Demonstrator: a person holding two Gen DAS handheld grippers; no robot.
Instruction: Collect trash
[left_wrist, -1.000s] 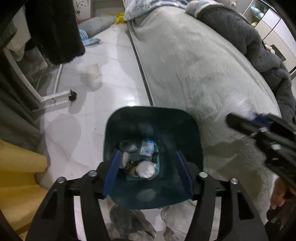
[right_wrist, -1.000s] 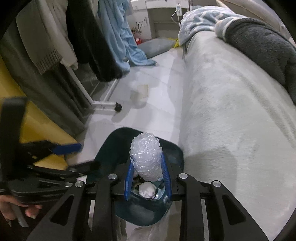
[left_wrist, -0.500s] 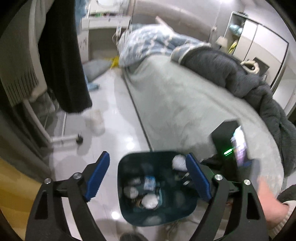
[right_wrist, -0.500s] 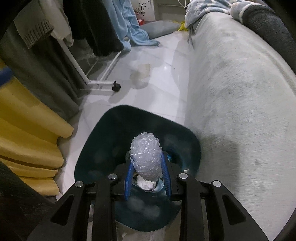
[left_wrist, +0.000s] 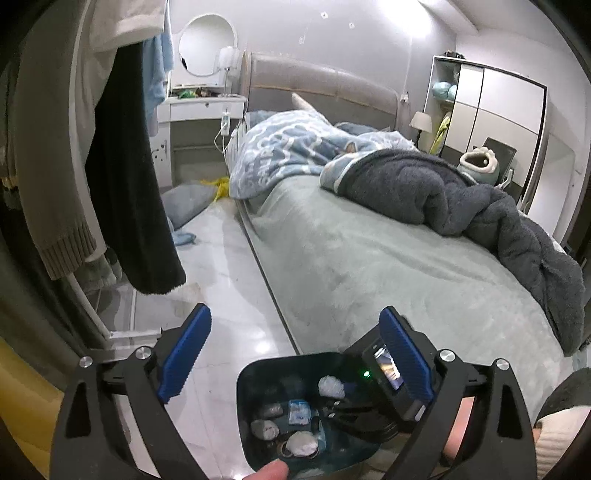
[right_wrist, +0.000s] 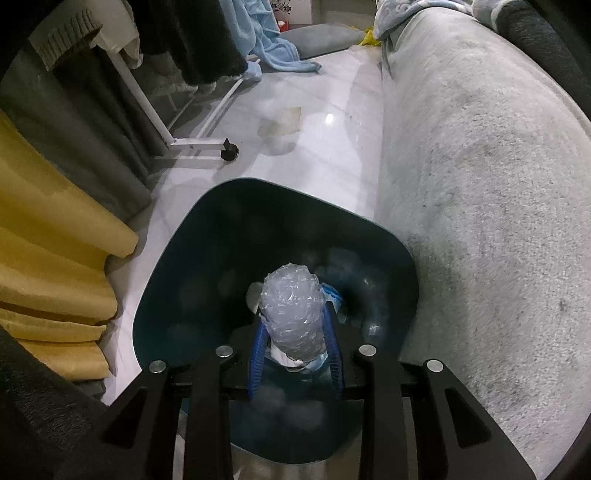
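the right gripper (right_wrist: 295, 328) is clamped on a crumpled wad of clear bubble wrap (right_wrist: 291, 314), holding it inside the mouth of the dark teal plastic waste bin (right_wrist: 221, 236), which stands on the glossy white floor (right_wrist: 332, 147) just beside the grey bed's (right_wrist: 480, 184) edge. the left gripper (left_wrist: 295, 354), its jaws just opened wide and empty, hangs above the bin's near rim.
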